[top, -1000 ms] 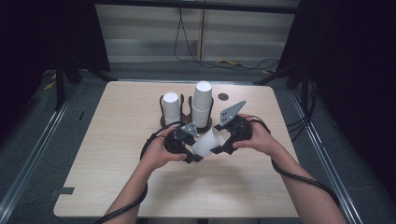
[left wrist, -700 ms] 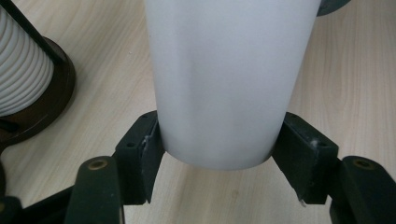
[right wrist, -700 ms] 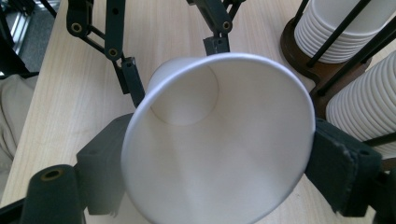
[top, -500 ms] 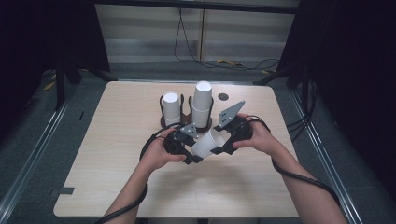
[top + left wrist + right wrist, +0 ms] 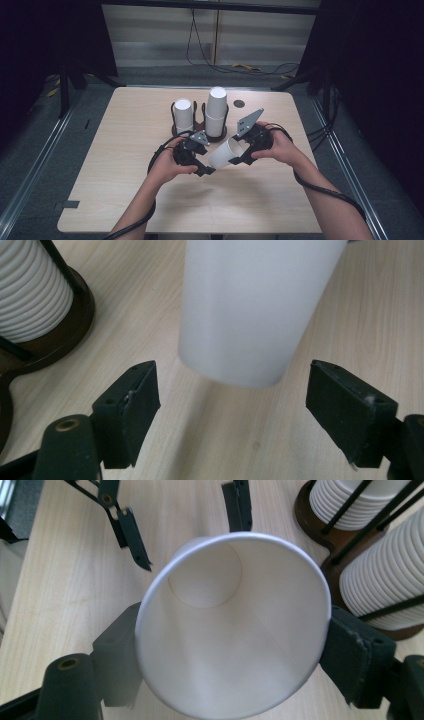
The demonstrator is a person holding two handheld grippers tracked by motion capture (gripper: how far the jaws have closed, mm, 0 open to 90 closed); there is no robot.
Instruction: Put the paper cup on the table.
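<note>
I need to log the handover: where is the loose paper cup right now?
In the high view the paper cup lies on its side mid-table between both hands, clamped at the rim by the right gripper, just in front of the cup holder.

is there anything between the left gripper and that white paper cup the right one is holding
Nothing visible. The paper cup lies just ahead of the left gripper, whose jaws have just opened and stand clear of its base, bare table between them. The right gripper clamps the cup near its rim.
</note>
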